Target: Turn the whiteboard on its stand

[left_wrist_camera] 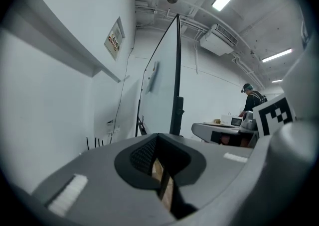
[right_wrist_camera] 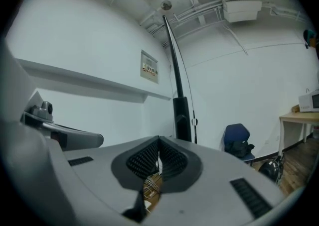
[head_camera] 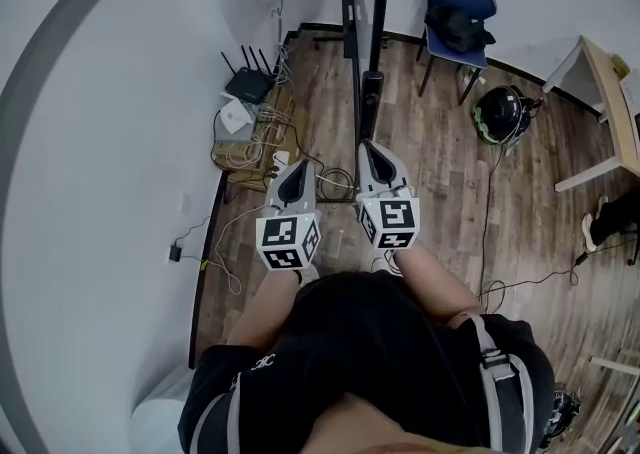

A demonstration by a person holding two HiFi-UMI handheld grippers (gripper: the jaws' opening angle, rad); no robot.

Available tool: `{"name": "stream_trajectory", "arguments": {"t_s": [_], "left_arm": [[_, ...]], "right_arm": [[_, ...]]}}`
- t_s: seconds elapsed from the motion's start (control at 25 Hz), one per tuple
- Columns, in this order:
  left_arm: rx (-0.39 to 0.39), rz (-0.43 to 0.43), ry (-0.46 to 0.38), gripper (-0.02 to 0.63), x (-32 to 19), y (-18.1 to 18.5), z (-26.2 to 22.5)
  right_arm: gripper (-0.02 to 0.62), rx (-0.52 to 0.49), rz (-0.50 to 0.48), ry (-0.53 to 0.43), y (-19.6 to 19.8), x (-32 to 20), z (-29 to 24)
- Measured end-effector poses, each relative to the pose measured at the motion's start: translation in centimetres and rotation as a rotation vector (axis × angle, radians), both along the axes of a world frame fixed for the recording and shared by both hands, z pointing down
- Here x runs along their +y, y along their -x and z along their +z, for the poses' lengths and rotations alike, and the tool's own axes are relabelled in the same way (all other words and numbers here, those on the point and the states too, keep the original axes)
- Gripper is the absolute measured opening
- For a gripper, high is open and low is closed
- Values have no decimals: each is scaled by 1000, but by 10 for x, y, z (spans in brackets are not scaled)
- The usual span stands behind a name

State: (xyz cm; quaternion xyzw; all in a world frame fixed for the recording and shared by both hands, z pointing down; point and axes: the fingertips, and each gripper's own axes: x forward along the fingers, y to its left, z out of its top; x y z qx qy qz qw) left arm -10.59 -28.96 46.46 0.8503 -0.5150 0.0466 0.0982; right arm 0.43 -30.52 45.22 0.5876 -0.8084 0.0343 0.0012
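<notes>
The whiteboard [head_camera: 352, 12] stands edge-on ahead of me, a thin black-framed panel on a black stand post [head_camera: 371, 92]. In the left gripper view its white face [left_wrist_camera: 162, 85] rises left of the black edge. In the right gripper view the frame edge [right_wrist_camera: 174, 60] and a black clamp block [right_wrist_camera: 182, 118] stand just beyond the jaws. My right gripper [head_camera: 368, 145] is shut and empty, its tip close in front of the post; I cannot tell if it touches. My left gripper [head_camera: 297, 164] hangs to the left of the post, jaws together with nothing between them.
A white wall runs along the left. A router [head_camera: 248, 82] and tangled cables [head_camera: 250, 147] lie on the wood floor by it. A blue chair [head_camera: 458, 2] with a dark bag, a helmet [head_camera: 500, 112] and a table [head_camera: 610, 92] stand at the right. A person [left_wrist_camera: 251, 100] stands far off.
</notes>
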Motion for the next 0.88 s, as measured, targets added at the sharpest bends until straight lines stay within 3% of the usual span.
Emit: {"name": "stream_trajectory", "arguments": {"t_s": [0.2, 0.24, 0.32, 0.56, 0.88], "left_arm": [[19, 14, -2, 9, -10, 12, -2], [16, 20, -6, 9, -11, 13, -3], [13, 30, -7, 9, -14, 13, -2], [15, 37, 15, 9, -23, 14, 4], [7, 42, 21, 9, -27, 18, 5]], "right_arm": [[5, 8, 70, -19, 1, -14, -1], [21, 4, 89, -22, -2, -18, -1], [123, -1, 118, -19, -8, -27, 0], [222, 26, 150, -3, -16, -53, 4], [239, 47, 212, 50, -26, -84, 19]]}}
